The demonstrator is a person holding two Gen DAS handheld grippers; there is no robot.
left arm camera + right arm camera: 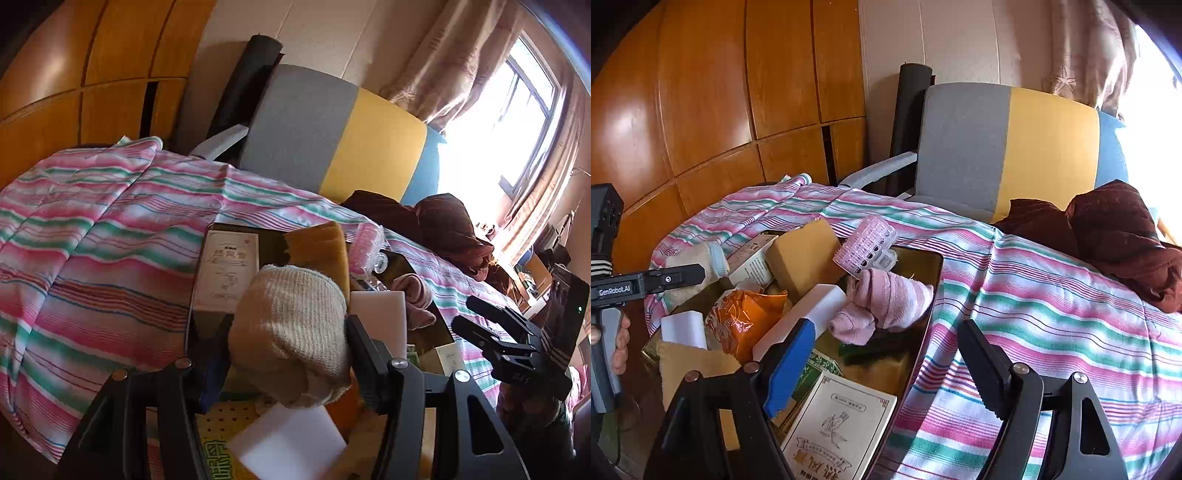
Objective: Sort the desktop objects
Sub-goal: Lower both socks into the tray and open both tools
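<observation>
the cream knitted sock (pixel 291 325) sits bunched between the fingers of our left gripper (pixel 288 347), held up over the crowded gold tray (pixel 932 266). in the right wrist view the same sock shows at the far left of the tray, behind the left gripper's finger. the tray lies on the striped bedcover (pixel 1052 295) and holds a pink sock (pixel 882 302), a pink hair roller (pixel 866 245), a tan sponge (pixel 803 254), white foam blocks (pixel 816 310), an orange packet (pixel 746 317) and printed cartons (pixel 838 428).

risks, as we judge them:
- the sock is soft and the hold is on a bunched middle; a loose end hangs below the fingers and could snag the foam block or packet beneath it, dragging them out.
- the knit may slip free if the hold is only on a fold.
- the pile is loose; a knock could tip the roller over the rim.

fingers: left gripper closed partway, both fingers pressing the cream sock. right gripper (pixel 886 354) spread wide and holding nothing, one finger over the tray beside a foam block, the other over the bedcover; whether it touches the block we cannot tell.
</observation>
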